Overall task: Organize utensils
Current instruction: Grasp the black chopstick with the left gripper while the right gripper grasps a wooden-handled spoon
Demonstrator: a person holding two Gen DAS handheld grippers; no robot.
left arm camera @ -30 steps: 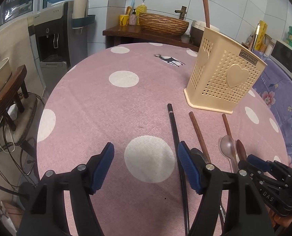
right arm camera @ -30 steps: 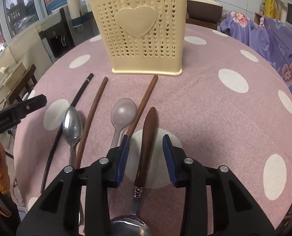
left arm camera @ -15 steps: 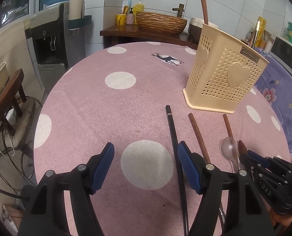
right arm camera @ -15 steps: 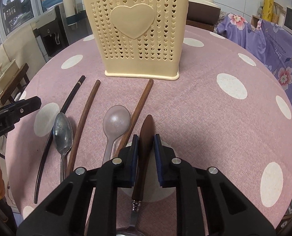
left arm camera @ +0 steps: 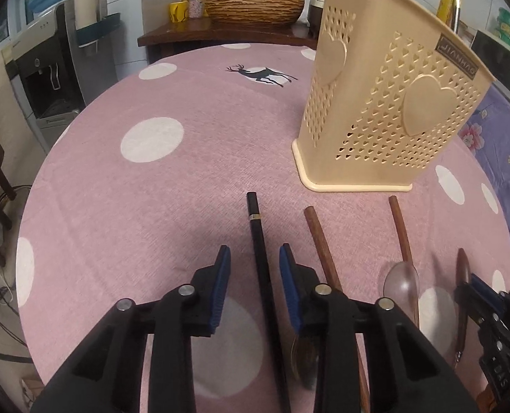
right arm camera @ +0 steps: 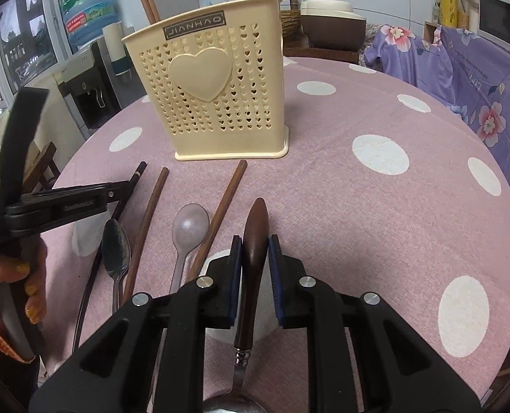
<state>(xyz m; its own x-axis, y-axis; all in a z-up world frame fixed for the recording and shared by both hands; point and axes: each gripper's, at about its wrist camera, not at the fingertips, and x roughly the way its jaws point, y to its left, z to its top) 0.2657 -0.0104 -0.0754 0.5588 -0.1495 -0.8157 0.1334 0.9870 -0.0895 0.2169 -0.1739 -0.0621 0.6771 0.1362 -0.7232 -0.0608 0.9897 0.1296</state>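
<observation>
A cream utensil holder [left arm camera: 385, 110] [right arm camera: 213, 96] stands on the pink dotted table. In front of it lie a black chopstick [left arm camera: 260, 261] [right arm camera: 131, 186], two brown chopsticks [left arm camera: 320, 244] [right arm camera: 150, 216], a metal spoon [right arm camera: 116, 247] and a translucent spoon [right arm camera: 189, 230] [left arm camera: 401, 278]. My left gripper [left arm camera: 255, 261] is open, its jaws on either side of the black chopstick, close to the table. My right gripper [right arm camera: 255, 251] is shut on the wooden handle of a metal spoon [right arm camera: 255, 241]. Chopsticks stick up from the holder.
A wooden counter with a wicker basket [left arm camera: 253, 7] and bottles stands behind the table. A water dispenser [left arm camera: 48, 65] is at the left. A purple flowered cloth [right arm camera: 461, 69] covers something on the right. The table edge curves near both grippers.
My left gripper has moved right and forward over the black chopstick, and its jaws have narrowed. My right gripper has shut on the wooden-handled spoon.
</observation>
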